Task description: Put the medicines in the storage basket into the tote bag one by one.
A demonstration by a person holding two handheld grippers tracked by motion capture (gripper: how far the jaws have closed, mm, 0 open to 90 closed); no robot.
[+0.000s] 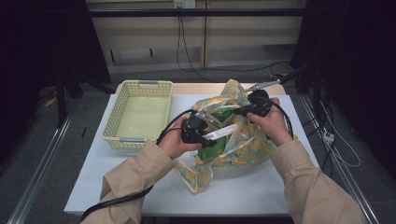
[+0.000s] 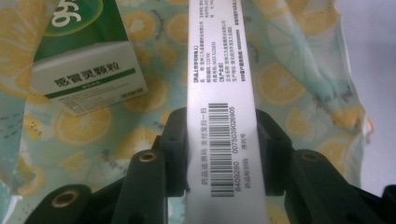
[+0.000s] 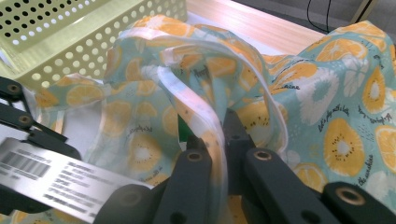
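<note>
Boxes going into the fruit-print bag

Our left gripper (image 2: 222, 154) clamps a long white barcoded medicine box (image 2: 222, 93) over the open citrus-print bag (image 1: 233, 135) at the table's (image 1: 93, 182) centre; a green-and-white medicine box (image 2: 84, 56) lies inside. Our right gripper (image 3: 217, 149) pinches the bag's rim (image 3: 205, 121) tight. The yellow basket (image 1: 140, 86) sits left.

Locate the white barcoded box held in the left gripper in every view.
High view: white box at centre, above the fruit-print bag.
Left gripper view: box centre, clamped between the jaws.
Right gripper view: box bottom left.
Shared landmark: the fruit-print bag.
</note>
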